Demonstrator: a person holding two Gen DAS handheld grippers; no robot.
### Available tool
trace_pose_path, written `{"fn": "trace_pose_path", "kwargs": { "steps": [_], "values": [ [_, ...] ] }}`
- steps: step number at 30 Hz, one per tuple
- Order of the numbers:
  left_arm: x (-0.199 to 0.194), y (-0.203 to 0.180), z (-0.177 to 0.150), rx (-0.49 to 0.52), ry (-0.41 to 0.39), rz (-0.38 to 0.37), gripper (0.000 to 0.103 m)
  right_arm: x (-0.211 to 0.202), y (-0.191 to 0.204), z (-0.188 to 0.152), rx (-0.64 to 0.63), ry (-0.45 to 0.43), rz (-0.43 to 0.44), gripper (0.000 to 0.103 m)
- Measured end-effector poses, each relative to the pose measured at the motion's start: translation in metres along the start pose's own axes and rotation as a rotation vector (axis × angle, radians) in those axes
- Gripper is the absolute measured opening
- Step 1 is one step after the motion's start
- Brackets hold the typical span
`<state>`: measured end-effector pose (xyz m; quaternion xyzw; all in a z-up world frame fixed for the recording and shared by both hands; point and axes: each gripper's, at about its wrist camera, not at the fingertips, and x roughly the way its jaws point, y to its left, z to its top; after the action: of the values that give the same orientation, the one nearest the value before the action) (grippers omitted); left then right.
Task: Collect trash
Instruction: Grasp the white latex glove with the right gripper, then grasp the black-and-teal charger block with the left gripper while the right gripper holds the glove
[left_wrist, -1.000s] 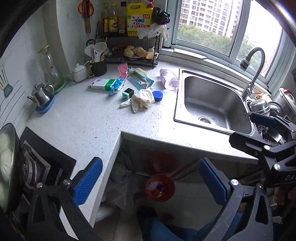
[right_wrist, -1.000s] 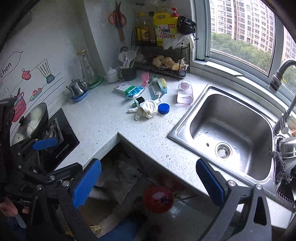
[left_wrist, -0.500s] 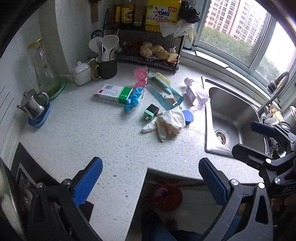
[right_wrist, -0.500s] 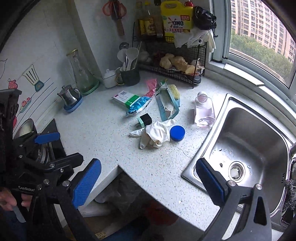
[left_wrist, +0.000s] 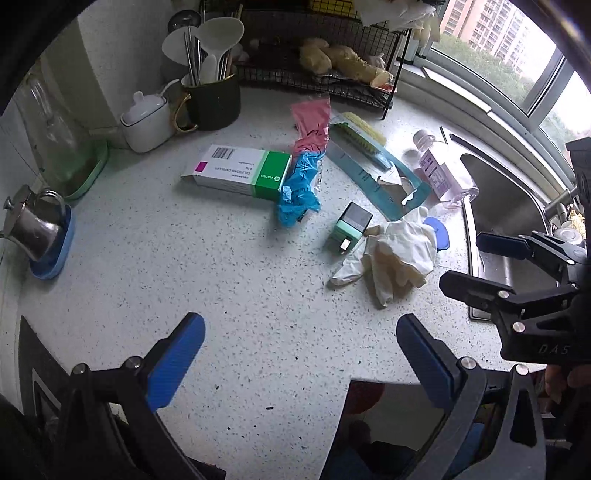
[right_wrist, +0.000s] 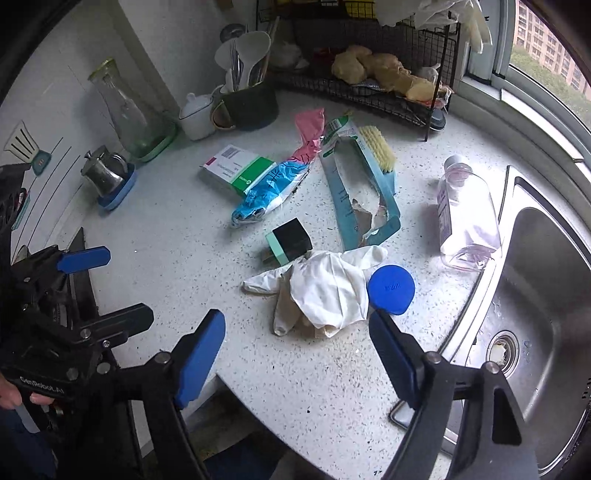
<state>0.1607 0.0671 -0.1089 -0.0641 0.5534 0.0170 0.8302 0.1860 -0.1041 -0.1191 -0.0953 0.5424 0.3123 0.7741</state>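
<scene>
You are on the approach: your right gripper (right_wrist: 297, 345) hangs just short of the crumpled white gloves (right_wrist: 325, 288) on the countertop (right_wrist: 166, 240), jaws closing, nothing between them. Your left gripper (left_wrist: 301, 354) gapes empty. Next, drop lower and straddle the gloves.

counter (right_wrist: 184, 258) | glove (right_wrist: 325, 288); lid (right_wrist: 391, 290); box (right_wrist: 238, 171); bottle (right_wrist: 465, 218)

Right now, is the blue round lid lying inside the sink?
No, the blue lid lies on the speckled counter, beside the white glove and outside the sink.
</scene>
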Motion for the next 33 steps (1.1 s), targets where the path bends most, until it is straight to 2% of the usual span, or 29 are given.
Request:
{"fn": "trace_pose_path", "kwargs": {
  "steps": [8,13,16,20,22,26,28,32,33],
  "values": [
    [0.028,0.015,0.01,-0.003,0.042,-0.033,0.103,0.045,-0.004,0.015,-0.064,0.103,-0.042,0.073],
    [0.04,0.017,0.01,0.017,0.058,-0.031,0.103,0.068,0.005,0.017,-0.165,0.154,-0.069,0.063],
    [0.045,0.02,0.009,0.015,0.069,-0.036,0.103,0.078,0.006,0.015,-0.176,0.182,-0.072,0.053],
    [0.046,0.027,0.006,-0.005,0.081,-0.03,0.103,0.09,0.008,0.013,-0.181,0.217,-0.08,0.045],
    [0.042,0.031,0.003,-0.019,0.071,-0.039,0.103,0.09,0.014,0.011,-0.212,0.208,-0.098,0.038],
    [0.034,0.038,-0.001,-0.045,0.063,-0.059,0.103,0.09,0.021,0.006,-0.246,0.183,-0.105,0.03],
    [0.032,0.039,-0.001,-0.042,0.059,-0.052,0.103,0.089,0.019,0.004,-0.228,0.168,-0.104,0.026],
    [0.028,0.036,0.001,-0.03,0.053,-0.049,0.103,0.086,0.015,0.0,-0.196,0.149,-0.1,0.025],
    [0.027,0.034,0.002,-0.027,0.052,-0.05,0.103,0.085,0.016,-0.001,-0.204,0.145,-0.113,0.019]
  ]
}}
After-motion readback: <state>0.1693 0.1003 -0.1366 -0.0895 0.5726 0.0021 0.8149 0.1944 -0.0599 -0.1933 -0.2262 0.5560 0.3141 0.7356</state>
